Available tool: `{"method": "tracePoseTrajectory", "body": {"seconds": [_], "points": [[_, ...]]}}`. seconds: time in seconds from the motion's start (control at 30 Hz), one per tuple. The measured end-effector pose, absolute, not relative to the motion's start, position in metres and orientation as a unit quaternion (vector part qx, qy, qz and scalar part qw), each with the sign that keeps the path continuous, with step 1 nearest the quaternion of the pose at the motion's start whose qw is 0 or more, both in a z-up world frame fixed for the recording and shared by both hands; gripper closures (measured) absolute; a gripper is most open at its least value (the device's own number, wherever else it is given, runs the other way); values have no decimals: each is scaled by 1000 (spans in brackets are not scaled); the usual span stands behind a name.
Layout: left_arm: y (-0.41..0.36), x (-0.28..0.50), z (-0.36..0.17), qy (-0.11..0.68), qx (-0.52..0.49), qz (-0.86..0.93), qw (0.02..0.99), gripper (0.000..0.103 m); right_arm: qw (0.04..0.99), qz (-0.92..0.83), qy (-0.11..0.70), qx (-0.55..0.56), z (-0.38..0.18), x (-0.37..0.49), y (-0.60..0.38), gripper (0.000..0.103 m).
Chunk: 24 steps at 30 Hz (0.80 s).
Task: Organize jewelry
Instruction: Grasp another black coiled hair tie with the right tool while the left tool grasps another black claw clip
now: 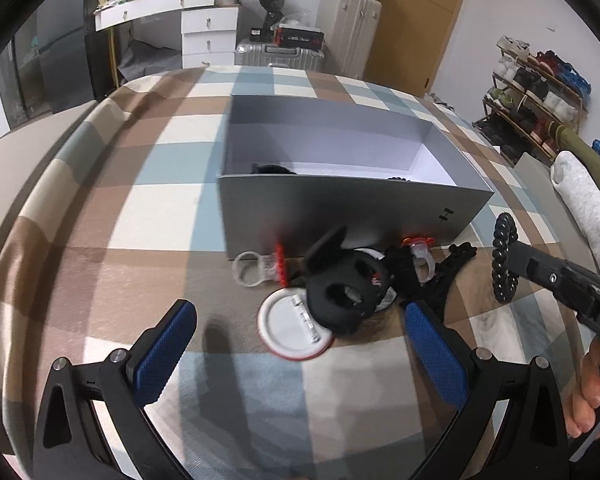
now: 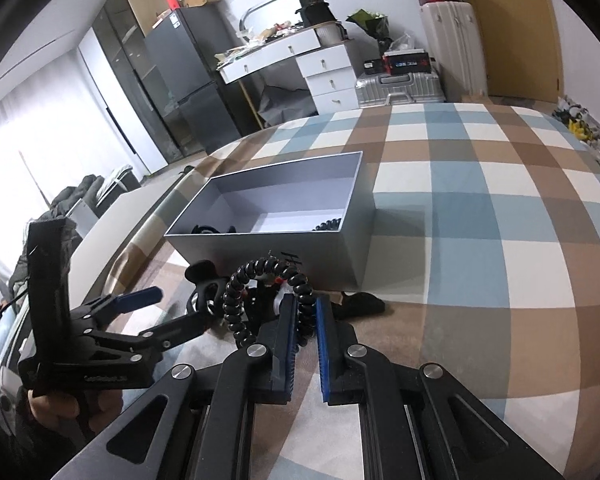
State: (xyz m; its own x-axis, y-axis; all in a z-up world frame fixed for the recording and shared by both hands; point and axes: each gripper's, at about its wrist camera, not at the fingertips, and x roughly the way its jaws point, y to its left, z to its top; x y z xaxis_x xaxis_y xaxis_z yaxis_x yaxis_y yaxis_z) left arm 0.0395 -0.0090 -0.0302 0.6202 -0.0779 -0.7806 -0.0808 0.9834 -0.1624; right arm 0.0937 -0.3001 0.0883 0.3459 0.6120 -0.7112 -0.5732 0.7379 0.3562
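Note:
A grey open box [image 1: 340, 216] stands on the plaid bed; it also shows in the right wrist view [image 2: 300, 256], with a few dark items inside. In front of it lies a pile: a white round badge [image 1: 288, 330], a black clip-like piece [image 1: 336, 284], clear rings with red trim [image 1: 260, 268] and black bits. My left gripper [image 1: 300, 344] is open, low over the pile. My right gripper [image 2: 305, 320] is shut on a black spiral hair tie [image 2: 260, 300], held above the bed; the tie also shows in the left wrist view [image 1: 505, 258].
The plaid bedspread [image 2: 480, 220] spreads wide to the right of the box. Beyond the bed stand a white desk with drawers [image 1: 204, 20], suitcases [image 1: 284, 54], a shoe rack [image 1: 536, 92] and a dark fridge [image 2: 188, 80]. Rolled towels [image 1: 580, 200] lie at the right.

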Motion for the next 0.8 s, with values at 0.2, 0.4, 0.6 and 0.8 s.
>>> {"method": "tracePoseTrajectory", "body": {"seconds": [0.2,0.4,0.6,0.8], "points": [[-20,46,-28,430,-72,-21,900,11,821,360,442,26,88,95,-305,94],[-29,51,-29,429,-43,-23,902,34,823,357,440,29,91,95,-307,94],[-25,43,-22,415,-42,-39,908,57,825,357,438,25,93,92,-304,94],[-24,31,-11,393,-42,-48,917,57,826,362,430,20,99,87,-300,94]]}}
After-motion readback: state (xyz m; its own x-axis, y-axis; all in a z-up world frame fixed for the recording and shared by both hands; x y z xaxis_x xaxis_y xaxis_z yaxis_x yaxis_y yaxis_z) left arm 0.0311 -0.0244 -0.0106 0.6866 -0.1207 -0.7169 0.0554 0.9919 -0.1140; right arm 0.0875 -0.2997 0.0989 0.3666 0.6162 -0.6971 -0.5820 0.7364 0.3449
